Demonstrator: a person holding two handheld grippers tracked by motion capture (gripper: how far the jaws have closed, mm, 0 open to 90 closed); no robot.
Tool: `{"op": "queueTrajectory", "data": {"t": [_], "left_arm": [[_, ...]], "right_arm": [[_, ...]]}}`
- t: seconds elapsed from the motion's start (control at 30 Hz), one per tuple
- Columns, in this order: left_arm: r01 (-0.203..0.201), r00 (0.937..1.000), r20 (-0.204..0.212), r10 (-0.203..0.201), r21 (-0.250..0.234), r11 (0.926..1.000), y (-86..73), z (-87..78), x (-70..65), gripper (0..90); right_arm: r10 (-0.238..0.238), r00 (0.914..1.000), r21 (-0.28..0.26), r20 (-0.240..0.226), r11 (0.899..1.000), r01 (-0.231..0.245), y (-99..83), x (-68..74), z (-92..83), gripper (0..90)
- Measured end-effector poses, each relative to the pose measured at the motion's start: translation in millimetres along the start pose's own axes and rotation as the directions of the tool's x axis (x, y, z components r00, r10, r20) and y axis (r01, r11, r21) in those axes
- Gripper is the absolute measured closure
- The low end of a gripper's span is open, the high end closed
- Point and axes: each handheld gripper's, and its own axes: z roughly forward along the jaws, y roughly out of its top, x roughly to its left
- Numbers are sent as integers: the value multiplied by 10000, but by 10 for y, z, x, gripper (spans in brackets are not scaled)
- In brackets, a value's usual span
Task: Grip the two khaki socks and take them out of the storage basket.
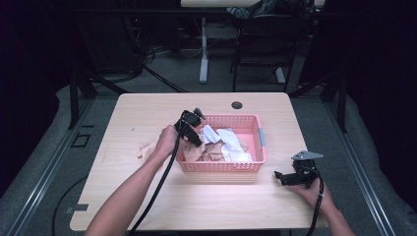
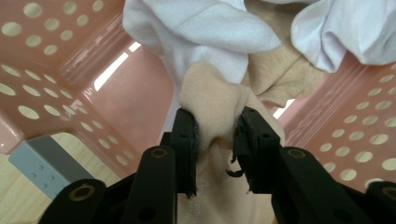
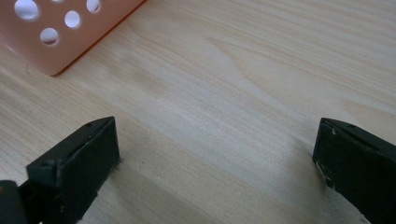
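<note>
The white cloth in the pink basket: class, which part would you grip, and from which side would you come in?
Grip the raised, bunched fold of the white cloth, coming straight down from above. The pink basket walls it in on every side, so only the top is free, and a puckered ridge probably gives the fingers more to pinch than a flat patch.

1. A lab or recording studio, dim all around.
2. One pale wooden table (image 1: 147,206) stands lit, ringed by metal rails (image 1: 44,172) on grey carpet.
3. Black cables (image 1: 157,73) lie across the floor behind it.
4. Another desk's white leg (image 1: 203,49) stands farther back.
</note>
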Motion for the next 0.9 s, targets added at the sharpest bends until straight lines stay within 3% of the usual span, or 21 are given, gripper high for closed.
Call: {"op": "queueTrajectory", "data": {"t": [0.13, 0.37, 0.57, 0.7, 0.9], "left_arm": [[2, 10000, -30, -2, 17, 10000, -22, 53, -4, 665], [-78, 9993, -365, 74, -110, 9999, -16, 68, -28, 553], [-121, 9962, -862, 89, -365, 9993, -4, 32, -60, 501], [-225, 9950, -986, 173, -515, 9984, -2, 19, -67, 611], [-353, 9960, -844, 301, -614, 9975, -15, -23, -69, 747]], "right_arm": [[0, 10000, -1, 0, 10000, 0, 0, 0, 0, 0], [-3, 10000, 0, 1, 10000, 3, 0, 0, 0, 0], [-4, 10000, 4, 0, 10000, 4, 0, 0, 0, 0], [-1, 10000, 2, 0, 10000, 1, 0, 0, 0, 0], [-2, 10000, 4, -2, 10000, 2, 0, 0, 0, 0]]}}
